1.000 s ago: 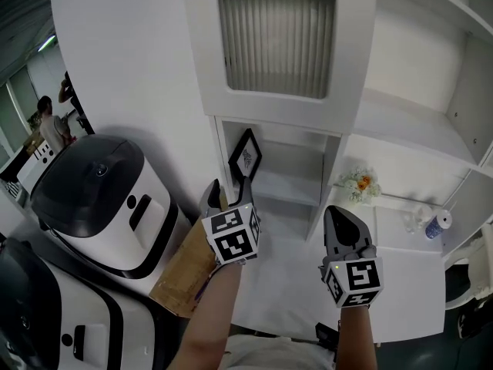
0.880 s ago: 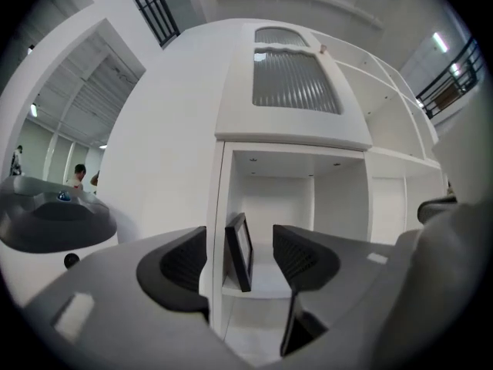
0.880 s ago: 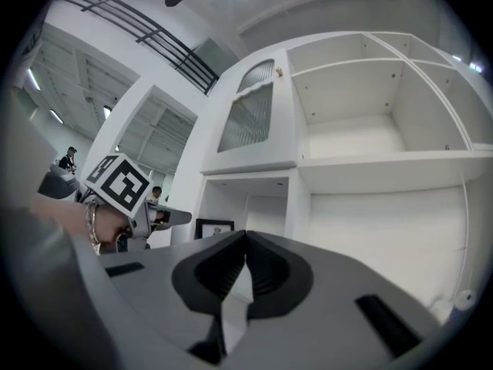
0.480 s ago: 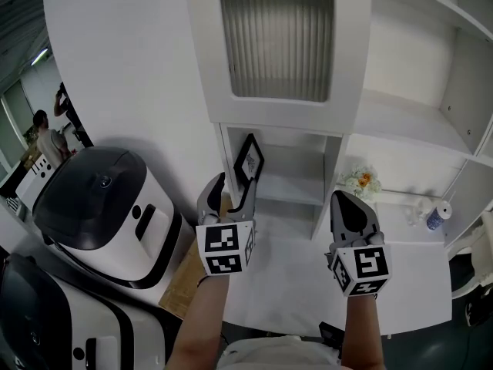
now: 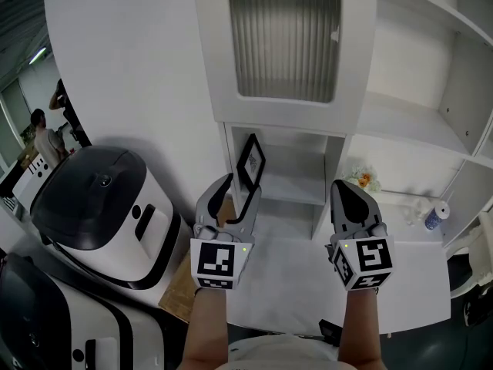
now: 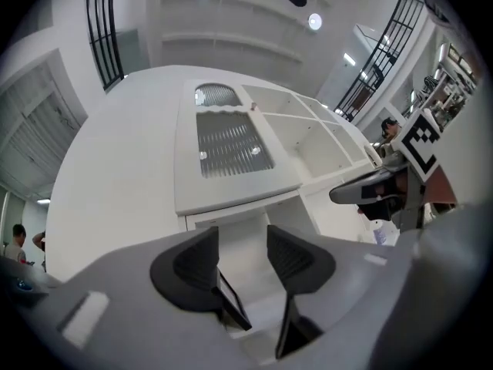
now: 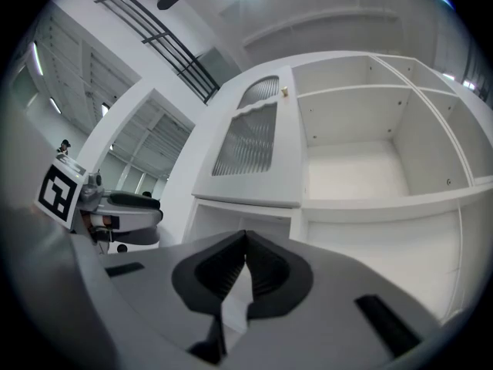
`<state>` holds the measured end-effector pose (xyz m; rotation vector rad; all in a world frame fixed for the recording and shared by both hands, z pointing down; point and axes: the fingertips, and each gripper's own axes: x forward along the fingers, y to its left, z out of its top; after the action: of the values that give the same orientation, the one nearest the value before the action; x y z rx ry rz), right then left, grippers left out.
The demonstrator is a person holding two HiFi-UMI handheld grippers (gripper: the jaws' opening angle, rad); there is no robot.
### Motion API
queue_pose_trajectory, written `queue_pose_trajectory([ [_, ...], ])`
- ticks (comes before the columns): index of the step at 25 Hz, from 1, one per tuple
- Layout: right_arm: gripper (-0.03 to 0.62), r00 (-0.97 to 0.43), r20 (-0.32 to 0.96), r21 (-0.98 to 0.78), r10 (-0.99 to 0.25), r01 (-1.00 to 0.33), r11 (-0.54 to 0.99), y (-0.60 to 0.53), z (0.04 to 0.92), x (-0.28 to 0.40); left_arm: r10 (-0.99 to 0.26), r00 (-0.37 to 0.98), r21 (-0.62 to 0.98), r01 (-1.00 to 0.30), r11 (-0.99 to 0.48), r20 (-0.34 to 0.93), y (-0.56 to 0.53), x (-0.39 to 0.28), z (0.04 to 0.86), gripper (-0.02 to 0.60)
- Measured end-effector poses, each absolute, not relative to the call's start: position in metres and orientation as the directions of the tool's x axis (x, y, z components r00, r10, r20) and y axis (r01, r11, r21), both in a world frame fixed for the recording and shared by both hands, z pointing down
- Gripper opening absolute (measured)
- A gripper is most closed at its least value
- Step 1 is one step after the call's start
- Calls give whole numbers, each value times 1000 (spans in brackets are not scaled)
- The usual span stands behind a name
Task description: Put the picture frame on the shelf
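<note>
The black picture frame point(image 5: 250, 160) stands on edge in the low shelf compartment point(image 5: 296, 185), leaning against its left wall. My left gripper point(image 5: 239, 185) hovers just in front of it. Its jaws are apart and closing, and the pads do not touch the frame. In the left gripper view the picture frame point(image 6: 233, 311) shows low between the jaws of the left gripper point(image 6: 242, 245). My right gripper point(image 5: 344, 195) is held to the right of the compartment's divider. Its jaws are pressed together with nothing in them, as the right gripper point(image 7: 245, 241) shows in its own view.
A cabinet door with ribbed glass point(image 5: 285, 37) hangs above the compartment. A white appliance with a dark lid point(image 5: 100, 199) stands at the left, another point(image 5: 31, 314) below it, with cardboard point(image 5: 181, 284) beside them. Small flowers point(image 5: 360, 182) and a bottle point(image 5: 435, 216) sit on the right shelf.
My left gripper has drawn back toward me, away from the picture frame, which stays leaning in the compartment. The right gripper has barely moved.
</note>
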<state>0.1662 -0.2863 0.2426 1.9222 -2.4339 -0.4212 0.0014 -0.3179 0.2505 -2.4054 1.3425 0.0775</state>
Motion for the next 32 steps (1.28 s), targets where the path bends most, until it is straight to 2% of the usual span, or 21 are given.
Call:
queue_pose_trajectory([
  [3,9,-242,-164,224,-956,-953,203,-284,238,161,-796,532,-268,-843,-466,-289,-309,-7,240,104],
  [4,9,-245,-166,227,-955,-952,204,-283,236,158,-795,525,-249,-849,-465,-304,-307,-10,237,25],
  [5,9,-248,-169,228,-954,-952,207,-282,235,156,-793,522,-230,-852,-470,-313,-306,-12,234,9],
  [14,8,-236,-184,325,-954,-931,168,-271,231,145,-775,526,-176,-850,-497,-350,-299,-23,230,9],
  [32,8,-272,-166,346,-948,-916,202,-262,232,142,-768,521,-170,-852,-496,-373,-295,-17,227,9],
])
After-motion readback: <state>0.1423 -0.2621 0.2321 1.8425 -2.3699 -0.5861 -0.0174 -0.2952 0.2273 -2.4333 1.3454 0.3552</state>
